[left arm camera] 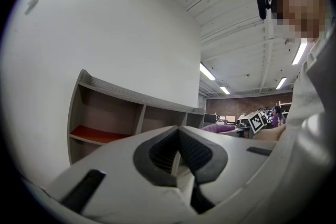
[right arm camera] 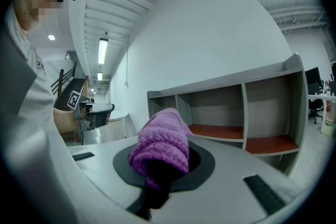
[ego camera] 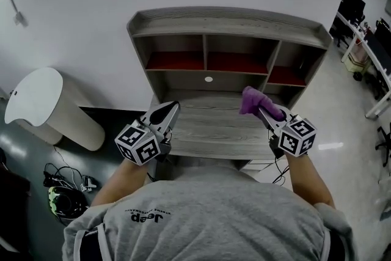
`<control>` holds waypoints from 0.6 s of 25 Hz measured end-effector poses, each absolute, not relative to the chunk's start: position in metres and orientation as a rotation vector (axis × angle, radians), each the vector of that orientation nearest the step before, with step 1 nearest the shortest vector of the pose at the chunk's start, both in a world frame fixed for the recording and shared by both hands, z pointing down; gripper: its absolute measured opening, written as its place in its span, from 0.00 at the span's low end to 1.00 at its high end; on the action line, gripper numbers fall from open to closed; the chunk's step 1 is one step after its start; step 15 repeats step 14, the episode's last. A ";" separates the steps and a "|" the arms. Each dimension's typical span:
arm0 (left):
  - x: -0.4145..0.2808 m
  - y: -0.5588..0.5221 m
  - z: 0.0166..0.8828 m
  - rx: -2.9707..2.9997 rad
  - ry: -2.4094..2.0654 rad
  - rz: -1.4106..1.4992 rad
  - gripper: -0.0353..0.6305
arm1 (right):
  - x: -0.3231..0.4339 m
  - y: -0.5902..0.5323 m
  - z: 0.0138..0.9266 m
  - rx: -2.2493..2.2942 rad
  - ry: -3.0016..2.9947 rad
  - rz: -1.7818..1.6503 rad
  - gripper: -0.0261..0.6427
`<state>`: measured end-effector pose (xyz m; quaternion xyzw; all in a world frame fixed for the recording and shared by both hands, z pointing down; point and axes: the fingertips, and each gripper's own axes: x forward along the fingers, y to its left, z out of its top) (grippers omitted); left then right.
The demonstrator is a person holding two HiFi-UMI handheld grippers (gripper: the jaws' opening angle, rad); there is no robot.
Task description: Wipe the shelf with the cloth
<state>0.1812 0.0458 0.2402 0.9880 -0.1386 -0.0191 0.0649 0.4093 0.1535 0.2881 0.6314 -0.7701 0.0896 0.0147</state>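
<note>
The grey wooden shelf (ego camera: pixel 226 21) has red-floored compartments above a flat desk board (ego camera: pixel 208 128); the left gripper view shows the shelf (left arm camera: pixel 110 113) too, as does the right gripper view (right arm camera: pixel 236 107). A purple cloth (ego camera: pixel 255 101) hangs over the board's right side, and my right gripper (ego camera: pixel 264 112) is shut on it. The cloth (right arm camera: pixel 160 147) bulges out of that gripper (right arm camera: pixel 157 165) in its own view. My left gripper (ego camera: pixel 166 112) hovers over the board's left front, shut and empty, with its pads together (left arm camera: pixel 177 152). From there the cloth (left arm camera: pixel 218 127) shows far right.
A white rounded bin (ego camera: pixel 36 98) stands left of the shelf against the white wall. Cables and a dark helmet-like object (ego camera: pixel 64 195) lie on the floor at lower left. Desks with monitors (ego camera: pixel 366 27) line the far right.
</note>
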 end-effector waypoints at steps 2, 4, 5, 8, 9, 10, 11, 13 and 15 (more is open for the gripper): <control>0.179 0.047 0.240 2.983 -0.419 -0.060 0.09 | 0.409 0.155 0.286 1.964 -2.394 0.270 0.13; 0.177 0.048 0.239 2.979 -0.424 -0.065 0.09 | 0.410 0.155 0.284 1.962 -2.393 0.262 0.13; 0.176 0.048 0.239 2.979 -0.426 -0.066 0.09 | 0.410 0.156 0.283 1.960 -2.392 0.259 0.13; 0.174 0.051 0.238 2.979 -0.431 -0.069 0.09 | 0.409 0.158 0.281 1.954 -2.397 0.249 0.13; 0.174 0.051 0.237 2.979 -0.433 -0.072 0.09 | 0.409 0.158 0.280 1.952 -2.400 0.245 0.13; 0.174 0.052 0.237 2.980 -0.434 -0.076 0.09 | 0.408 0.159 0.280 1.951 -2.402 0.240 0.13; 0.174 0.053 0.237 2.980 -0.435 -0.080 0.09 | 0.408 0.160 0.280 1.950 -2.404 0.236 0.13; 0.173 0.054 0.236 2.979 -0.436 -0.089 0.09 | 0.408 0.162 0.280 1.950 -2.404 0.231 0.13; 0.173 0.055 0.236 2.979 -0.436 -0.092 0.09 | 0.408 0.162 0.280 1.950 -2.404 0.229 0.13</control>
